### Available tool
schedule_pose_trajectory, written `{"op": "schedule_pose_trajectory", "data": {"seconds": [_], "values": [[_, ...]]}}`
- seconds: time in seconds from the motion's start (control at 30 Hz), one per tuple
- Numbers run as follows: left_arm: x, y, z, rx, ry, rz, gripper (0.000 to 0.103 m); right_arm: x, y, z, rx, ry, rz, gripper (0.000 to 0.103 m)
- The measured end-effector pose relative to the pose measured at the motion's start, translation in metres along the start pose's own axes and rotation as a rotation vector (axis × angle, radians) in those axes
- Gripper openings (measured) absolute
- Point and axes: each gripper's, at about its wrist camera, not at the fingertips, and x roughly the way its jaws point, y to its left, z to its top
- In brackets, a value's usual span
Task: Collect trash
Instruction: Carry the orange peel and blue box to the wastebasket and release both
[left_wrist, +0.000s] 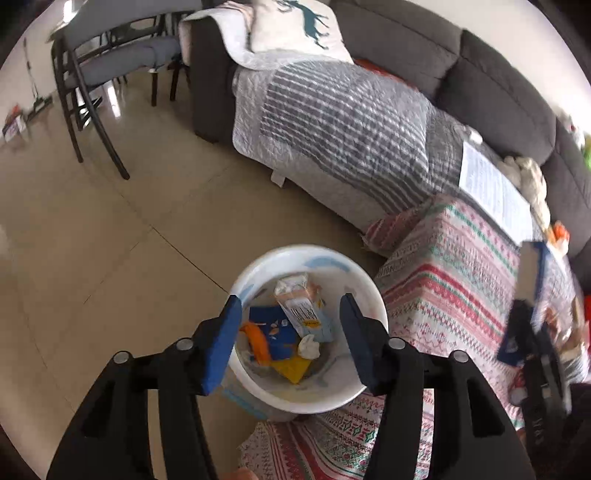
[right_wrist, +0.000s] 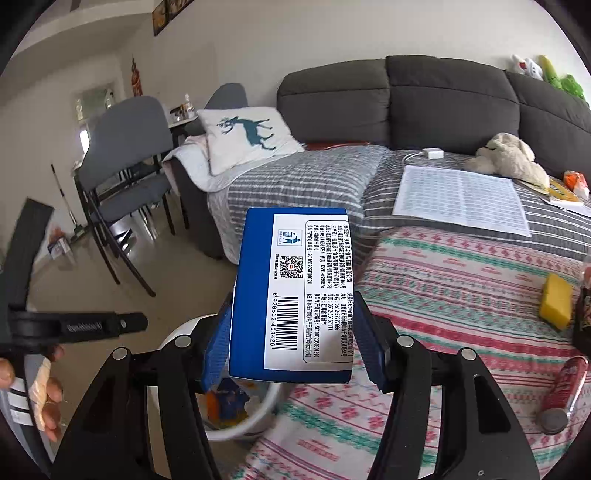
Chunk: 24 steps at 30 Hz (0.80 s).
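Note:
A white bucket (left_wrist: 280, 254) stands on the floor beside the cloth-covered table. In it lie a pale carton (left_wrist: 306, 314), a blue packet (left_wrist: 269, 321), an orange scrap (left_wrist: 258, 341), a yellow wrapper (left_wrist: 291, 369) and a crumpled tissue (left_wrist: 308, 347). My left gripper (left_wrist: 290, 299) hangs open right above the bucket, with nothing between its blue pads. My right gripper (right_wrist: 291, 302) is shut on a blue box (right_wrist: 251, 295) with a white barcode label, held upright over the table's edge. The bucket's rim (right_wrist: 173, 334) shows just below and left of the box.
The table with a patterned cloth (right_wrist: 443, 295) carries a yellow sponge (right_wrist: 556, 301) and a red can (right_wrist: 561, 391) lying on its side. Behind it is a grey sofa (right_wrist: 443, 92) with a striped quilt, a paper sheet and a plush toy. Grey chairs (left_wrist: 110, 62) stand on the tiled floor at left. A person's hand (right_wrist: 44, 391) shows at the left edge.

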Motion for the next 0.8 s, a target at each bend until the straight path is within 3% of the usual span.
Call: {"op": "schedule_pose_trajectory", "data": {"seconds": [0.07, 0.33, 0.5, 0.7, 0.8], "values": [[-0.010, 0.006, 0.002, -0.020, -0.031, 0.011, 0.062, 0.006, 0.010, -0.001, -0.013, 0.009, 0.006, 0.057], [-0.041, 0.018, 0.009, -0.042, -0.175, 0.150, 0.071, 0.028, 0.045, -0.001, -0.060, 0.046, 0.031, 0.058], [-0.049, 0.024, 0.012, -0.051, -0.230, 0.239, 0.073, 0.035, 0.055, 0.002, -0.054, 0.044, 0.016, 0.081], [-0.048, 0.028, 0.015, -0.052, -0.240, 0.272, 0.078, 0.033, 0.051, 0.004, -0.040, 0.032, -0.031, 0.096], [-0.048, 0.023, 0.014, -0.041, -0.243, 0.290, 0.082, 0.030, 0.046, 0.007, -0.033, 0.025, -0.062, 0.096]]}}
